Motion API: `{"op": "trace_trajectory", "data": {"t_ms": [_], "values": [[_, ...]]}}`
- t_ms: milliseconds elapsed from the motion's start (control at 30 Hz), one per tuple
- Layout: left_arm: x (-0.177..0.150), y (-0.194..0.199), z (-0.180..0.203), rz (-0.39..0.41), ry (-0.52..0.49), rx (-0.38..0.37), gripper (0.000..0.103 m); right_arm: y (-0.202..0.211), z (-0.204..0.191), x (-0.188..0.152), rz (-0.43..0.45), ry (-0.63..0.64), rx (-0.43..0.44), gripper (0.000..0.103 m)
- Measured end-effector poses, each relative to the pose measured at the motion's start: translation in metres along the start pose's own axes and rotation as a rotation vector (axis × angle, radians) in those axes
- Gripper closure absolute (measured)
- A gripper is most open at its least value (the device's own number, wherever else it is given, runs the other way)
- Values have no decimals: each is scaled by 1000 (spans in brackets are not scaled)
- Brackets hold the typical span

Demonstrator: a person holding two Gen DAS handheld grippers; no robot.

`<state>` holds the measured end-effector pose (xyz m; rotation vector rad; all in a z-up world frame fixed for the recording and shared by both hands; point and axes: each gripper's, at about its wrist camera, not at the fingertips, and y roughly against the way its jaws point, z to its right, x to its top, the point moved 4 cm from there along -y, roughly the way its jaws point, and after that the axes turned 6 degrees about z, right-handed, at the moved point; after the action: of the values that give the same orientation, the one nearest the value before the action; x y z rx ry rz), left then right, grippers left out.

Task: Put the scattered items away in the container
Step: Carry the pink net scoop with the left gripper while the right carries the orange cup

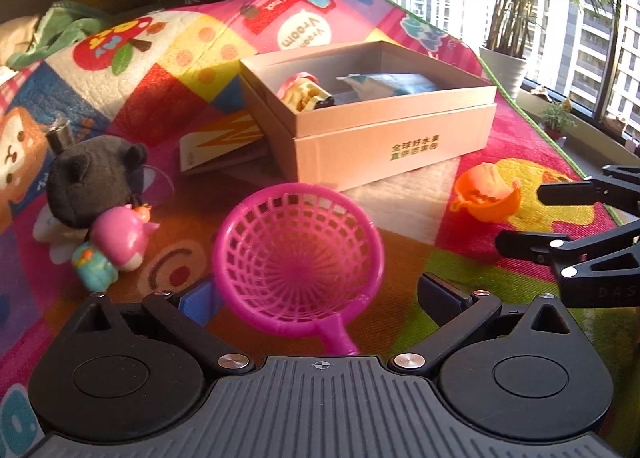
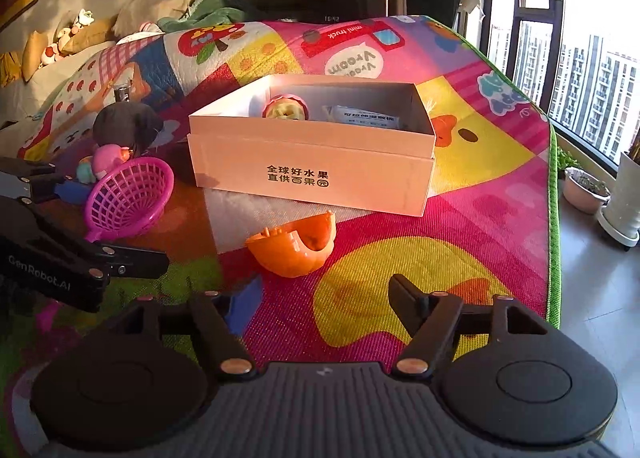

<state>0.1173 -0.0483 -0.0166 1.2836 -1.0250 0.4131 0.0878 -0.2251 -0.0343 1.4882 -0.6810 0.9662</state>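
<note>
A pink mesh scoop (image 1: 298, 258) lies on the colourful play mat between the fingers of my left gripper (image 1: 320, 294), which is open; its pads do not press on the rim. The same scoop (image 2: 128, 198) shows at the left in the right wrist view. An orange shell toy (image 2: 294, 248) lies just ahead of my right gripper (image 2: 324, 294), open with nothing between its fingers. Behind stands the open cardboard box (image 2: 312, 166), holding a pink-and-yellow toy (image 2: 286, 108) and a packet (image 2: 366, 118). A black plush (image 1: 96, 178) and a pink figurine (image 1: 120, 242) lie left of the scoop.
A booklet (image 1: 216, 146) lies by the box's left side. The mat's green edge (image 2: 554, 218) drops to the floor at the right, where plant pots (image 2: 586, 190) stand by the window. Pillows and a green cloth (image 2: 208, 10) are piled at the back left.
</note>
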Motion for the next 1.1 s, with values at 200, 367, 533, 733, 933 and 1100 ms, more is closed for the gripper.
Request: {"op": "trace_trajectory", "data": {"t_ms": [200, 367, 533, 733, 933, 1100], "values": [[-12, 12, -20, 7, 36, 59, 0, 1, -9, 7, 9, 46, 11, 21], [-17, 18, -34, 2, 80, 76, 0, -7, -14, 24, 45, 35, 26, 18], [-17, 20, -34, 1, 80, 66, 0, -24, -19, 28, 12, 55, 33, 26], [1, 23, -14, 55, 59, -5, 0, -16, -17, 25, 16, 43, 21, 49], [16, -1, 2, 43, -4, 35, 0, 0, -11, 19, 23, 26, 20, 49], [13, -4, 6, 37, -19, 42, 2, 10, -9, 13, 21, 23, 18, 49]]}}
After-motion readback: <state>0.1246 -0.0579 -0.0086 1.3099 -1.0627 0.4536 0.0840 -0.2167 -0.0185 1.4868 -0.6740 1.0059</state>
